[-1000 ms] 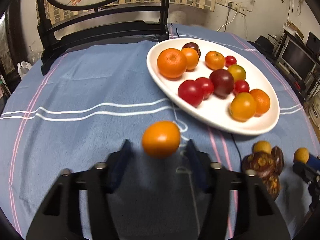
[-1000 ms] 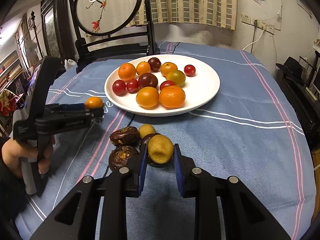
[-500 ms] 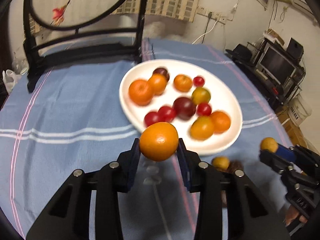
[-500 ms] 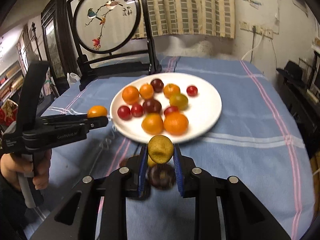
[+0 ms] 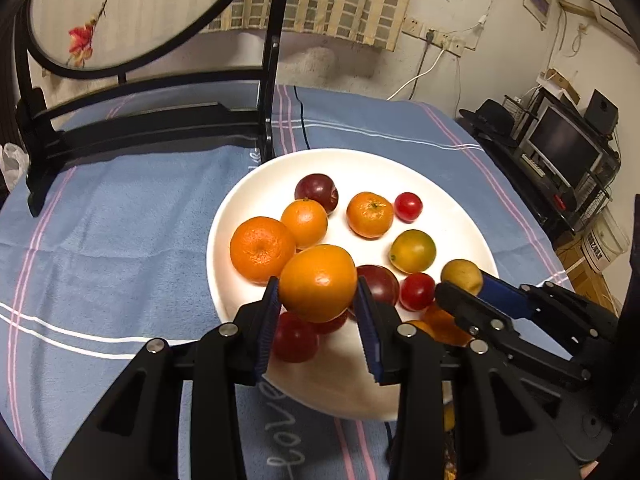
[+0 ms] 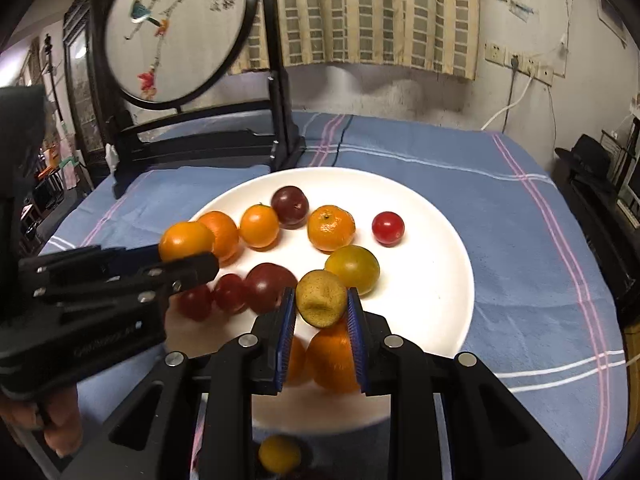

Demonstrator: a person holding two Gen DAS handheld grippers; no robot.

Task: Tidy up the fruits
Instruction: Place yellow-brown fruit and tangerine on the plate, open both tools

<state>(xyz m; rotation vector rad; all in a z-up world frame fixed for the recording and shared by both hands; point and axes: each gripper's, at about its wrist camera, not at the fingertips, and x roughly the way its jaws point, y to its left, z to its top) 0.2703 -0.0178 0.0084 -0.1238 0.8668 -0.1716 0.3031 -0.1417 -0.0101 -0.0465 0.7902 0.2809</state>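
Blue striped tablecloth (image 6: 500, 216), white plate (image 6: 432, 248) of fruit, framed bird panel (image 6: 176, 28), curtain behind, orange (image 5: 318, 282) clamped in left gripper (image 5: 318, 322), yellow fruit (image 6: 322, 298) clamped in right gripper (image 6: 322, 330).

Both wrist views look close down onto one shared white plate (image 5: 448, 184).

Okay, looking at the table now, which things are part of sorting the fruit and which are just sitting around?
Part of the job: orange in left gripper; yellow fruit in right gripper; white plate of fruit; loose yellow fruit.

Just lying about: screen stand; blue tablecloth; monitor.
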